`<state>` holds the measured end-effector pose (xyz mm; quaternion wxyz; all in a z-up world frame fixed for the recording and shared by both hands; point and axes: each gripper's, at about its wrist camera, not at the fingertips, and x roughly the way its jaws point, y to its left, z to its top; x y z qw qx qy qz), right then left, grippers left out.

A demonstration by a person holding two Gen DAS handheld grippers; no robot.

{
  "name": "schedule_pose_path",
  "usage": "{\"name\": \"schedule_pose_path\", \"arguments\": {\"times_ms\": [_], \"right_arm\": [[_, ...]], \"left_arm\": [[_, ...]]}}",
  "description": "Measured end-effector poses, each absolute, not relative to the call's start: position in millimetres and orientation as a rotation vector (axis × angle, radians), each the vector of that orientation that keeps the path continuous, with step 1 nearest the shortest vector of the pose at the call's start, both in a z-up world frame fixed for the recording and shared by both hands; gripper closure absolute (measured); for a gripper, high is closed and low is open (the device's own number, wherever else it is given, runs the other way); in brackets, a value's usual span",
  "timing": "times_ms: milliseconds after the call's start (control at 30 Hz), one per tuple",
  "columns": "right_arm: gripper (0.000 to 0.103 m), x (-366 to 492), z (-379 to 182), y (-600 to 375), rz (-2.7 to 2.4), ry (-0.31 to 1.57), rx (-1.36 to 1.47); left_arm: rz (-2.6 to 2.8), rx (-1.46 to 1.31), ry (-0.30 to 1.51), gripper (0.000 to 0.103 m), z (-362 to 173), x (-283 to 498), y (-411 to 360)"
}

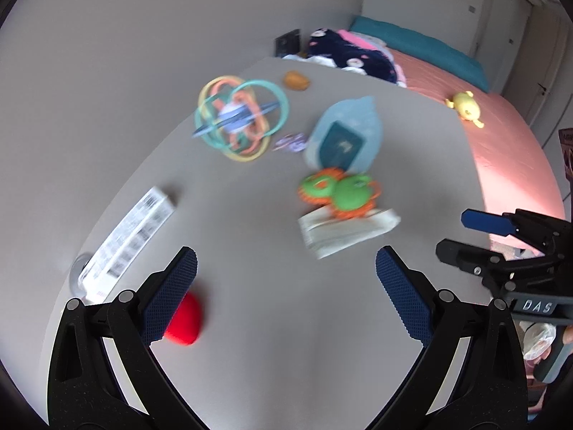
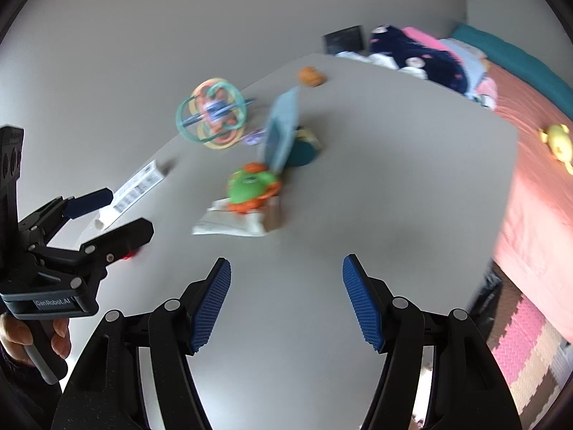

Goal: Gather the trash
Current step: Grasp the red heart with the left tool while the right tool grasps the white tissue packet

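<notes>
Over the grey tabletop (image 1: pixel 272 322), left tongs (image 1: pixel 286 268) and right tongs (image 2: pixel 286 279) both hang spread wide, holding nothing. Looks like the approach step, nothing grabbed yet. Likely first trash: crumpled white wrapper (image 1: pixel 343 233), mid-table, flat, touching and partly under the green-orange toy (image 1: pixel 340 193). Next move needs a low pinch at its free edge

Walls: you face plain pale grey walls (image 1: pixel 125 36) with a white panelled door (image 1: pixel 508 25) at far right.
Table: a broad matte grey tabletop (image 2: pixel 376 179) fills your view.
Bed: a salmon-pink bedspread (image 1: pixel 501 150) with a teal bolster (image 1: pixel 422 50) lies beyond it.
Floor: pink and tan foam puzzle mats (image 2: pixel 526 351) sit below.
Light: soft, even daylight.
</notes>
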<state>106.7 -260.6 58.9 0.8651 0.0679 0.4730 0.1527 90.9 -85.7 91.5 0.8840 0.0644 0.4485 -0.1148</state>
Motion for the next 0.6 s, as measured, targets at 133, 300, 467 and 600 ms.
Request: {"name": "schedule_pose_path", "arguments": {"times_ms": [133,300,467,600], "right_arm": [[0.037,114,53,-236,0.351,0.995,0.092],[0.037,125,49,-211,0.354,0.962,-0.075],[0.037,140,39,-195,0.338,0.933,-0.202],[0.037,150,32,-187,0.35,0.929,-0.231]], "left_arm": [[-0.195,0.092,0.952,0.006,81,84,-46],[-0.166,0.056,0.972,0.006,64,78,-12],[-0.148,0.049,0.992,0.006,48,79,1],[-0.147,0.05,0.991,0.008,39,78,5]]}}
